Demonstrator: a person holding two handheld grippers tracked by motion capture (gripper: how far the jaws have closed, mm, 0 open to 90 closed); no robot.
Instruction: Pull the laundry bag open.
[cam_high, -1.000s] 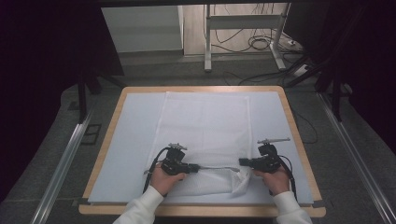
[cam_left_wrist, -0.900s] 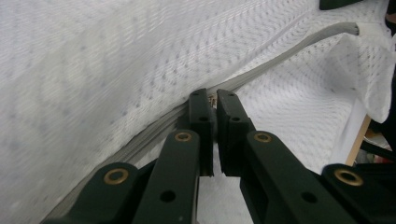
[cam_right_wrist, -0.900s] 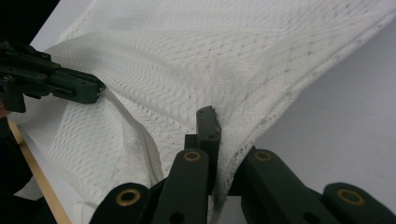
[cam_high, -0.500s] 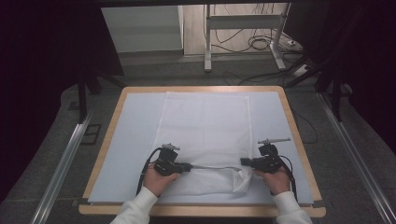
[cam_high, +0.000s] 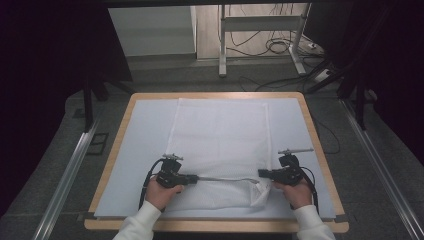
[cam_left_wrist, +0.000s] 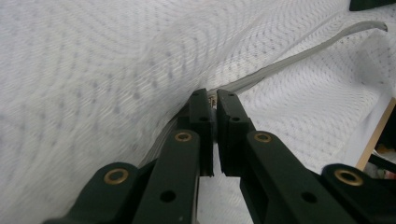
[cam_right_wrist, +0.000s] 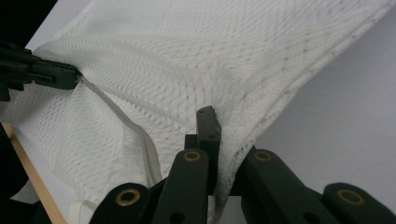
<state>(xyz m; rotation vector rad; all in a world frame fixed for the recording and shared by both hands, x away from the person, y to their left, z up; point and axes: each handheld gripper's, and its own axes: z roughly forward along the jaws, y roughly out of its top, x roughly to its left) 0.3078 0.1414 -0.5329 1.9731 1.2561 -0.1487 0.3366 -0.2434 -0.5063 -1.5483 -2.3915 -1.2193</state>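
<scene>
A white mesh bag (cam_high: 220, 135) lies flat on the pale mat (cam_high: 145, 130), its zipper (cam_high: 225, 178) running along the near edge. My left gripper (cam_high: 196, 178) is shut on the zipper pull (cam_left_wrist: 213, 99), and the zipper tape (cam_left_wrist: 299, 53) stretches away from the jaws toward the other hand. My right gripper (cam_high: 261, 173) is shut on the bag's mesh at its near right corner (cam_right_wrist: 233, 140), with the fabric bunched between the jaws. In the right gripper view the left gripper (cam_right_wrist: 70, 74) pinches the zipper (cam_right_wrist: 135, 135) at the far left.
The mat covers a wooden-rimmed table (cam_high: 215, 95). Metal rails (cam_high: 70, 170) run along both sides of the table on the grey floor. A white stand with cables (cam_high: 260, 45) is beyond the far edge.
My left gripper has slid to the left along the bag's near edge with the zipper pull, widening the gap between the two grippers. The right gripper has stayed put.
</scene>
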